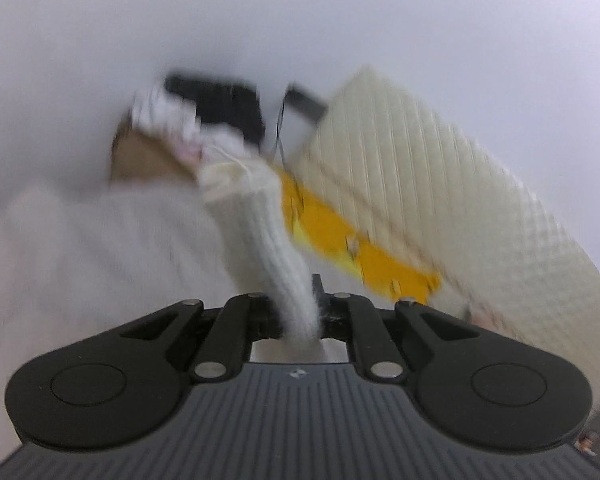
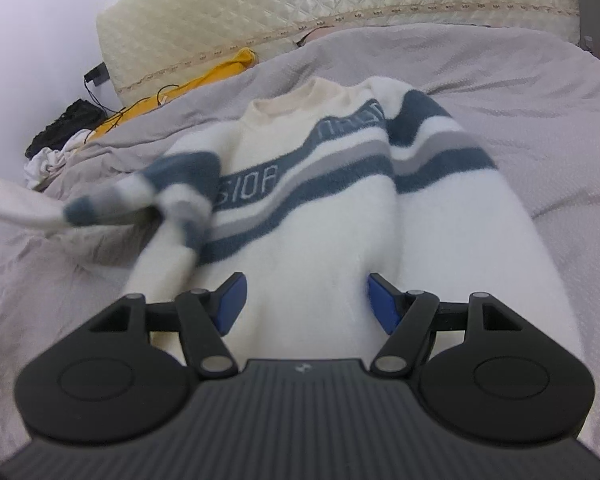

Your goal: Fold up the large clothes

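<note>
A white fluffy sweater [image 2: 320,208] with blue and grey stripes lies face up on a grey bedspread [image 2: 500,92]. Its right sleeve [image 2: 452,168] is folded down along the body. Its left sleeve [image 2: 112,200] is lifted off the bed and stretches out to the left edge of the right wrist view. My left gripper [image 1: 300,312] is shut on the white cuff end of that sleeve [image 1: 276,248], which hangs stretched out in front of it; that view is blurred. My right gripper [image 2: 304,304] stands open over the lower body of the sweater, its blue pads [image 2: 232,300] apart.
A cream quilted headboard [image 2: 260,12] stands behind the bed. A yellow cloth [image 2: 204,80] lies along the bed's far edge with thin black cables on it. Dark and white clothes [image 2: 64,132] are piled at the far left. A brown box [image 1: 140,156] shows in the left wrist view.
</note>
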